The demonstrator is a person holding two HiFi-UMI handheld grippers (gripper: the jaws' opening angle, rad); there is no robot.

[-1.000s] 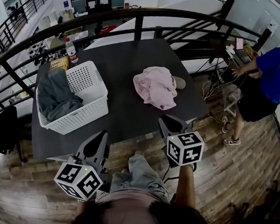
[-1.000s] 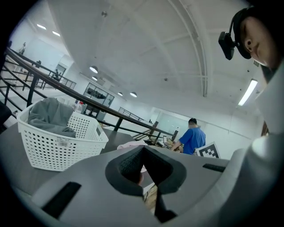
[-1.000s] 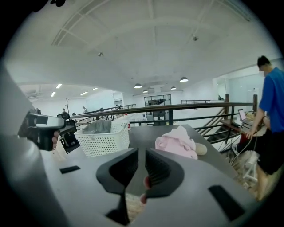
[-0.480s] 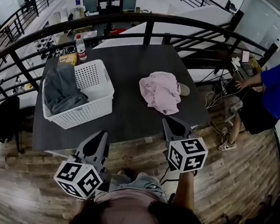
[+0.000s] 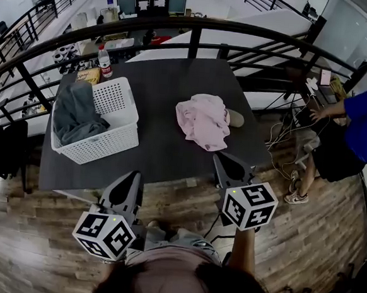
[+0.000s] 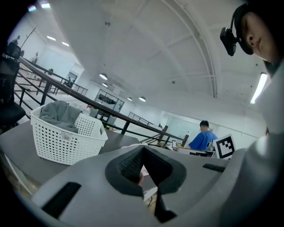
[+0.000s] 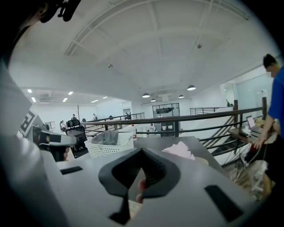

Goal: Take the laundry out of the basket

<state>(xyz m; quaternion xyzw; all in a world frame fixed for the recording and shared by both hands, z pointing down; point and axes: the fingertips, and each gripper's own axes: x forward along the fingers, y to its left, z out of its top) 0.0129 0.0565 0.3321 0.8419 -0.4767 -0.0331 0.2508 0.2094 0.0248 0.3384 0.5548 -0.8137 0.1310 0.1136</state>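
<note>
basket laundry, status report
Left hand-held gripper shut, empty; right hand-held gripper just closed, empty. Grey laundry in basket; pink garment on table. Nothing blocking.

Grey left claw (image 5: 131, 175) and right claw (image 5: 225, 158) — white, black-marked cubes (image 5: 249, 207).

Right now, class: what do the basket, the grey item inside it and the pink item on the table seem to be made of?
Basket: probably rigid white plastic, matte; its walls are a regular grid of holes. Grey item: soft fabric, judging by slumped folds. Pink item: soft cloth, crumpled in wrinkles; the fibre cannot be told.
</note>
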